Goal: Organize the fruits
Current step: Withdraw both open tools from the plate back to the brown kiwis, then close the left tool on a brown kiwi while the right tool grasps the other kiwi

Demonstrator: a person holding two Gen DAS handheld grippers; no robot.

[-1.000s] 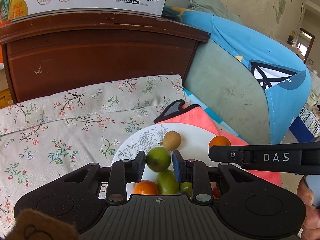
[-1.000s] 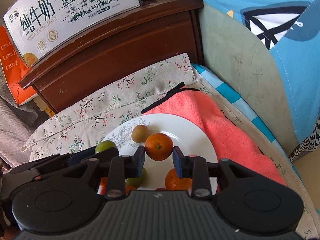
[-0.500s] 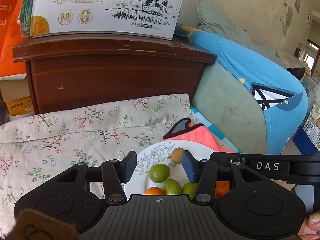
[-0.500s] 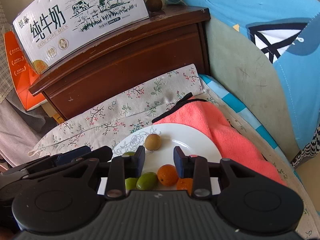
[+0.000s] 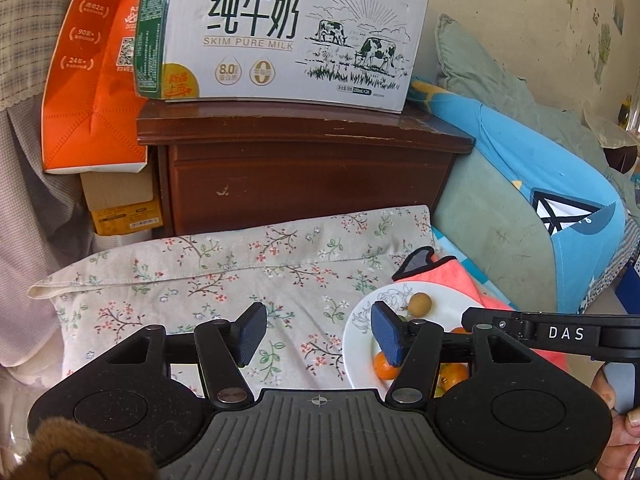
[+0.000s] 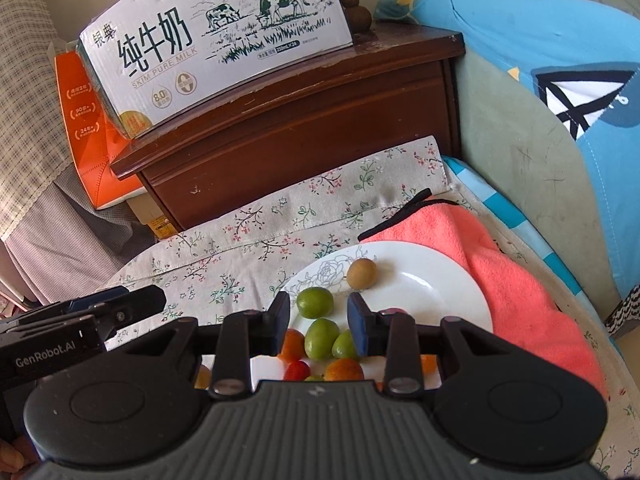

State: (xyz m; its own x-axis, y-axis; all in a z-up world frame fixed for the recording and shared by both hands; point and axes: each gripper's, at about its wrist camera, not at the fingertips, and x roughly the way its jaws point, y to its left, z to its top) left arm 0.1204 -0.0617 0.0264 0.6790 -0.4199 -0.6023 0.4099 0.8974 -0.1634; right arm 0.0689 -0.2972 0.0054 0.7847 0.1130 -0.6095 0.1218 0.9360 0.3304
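Both grippers hang empty above the plate point(image 6: 460, 280), so a drop-off looks finished and another pick comes next. Left gripper point(image 5: 316, 334) has just been opening, fingers spread over floral cloth point(image 5: 240, 264), nothing between. Right gripper point(image 6: 318, 324) sits narrowly parted, green fruits point(image 6: 320, 338) below, untouched.

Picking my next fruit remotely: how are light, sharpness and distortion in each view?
Left wrist view: sharp, daylit, milk carton edges bowed by fisheye, its own tool hides much of the plate. Right wrist view: sharp, soft shadows, green fruits clear, corners dark.
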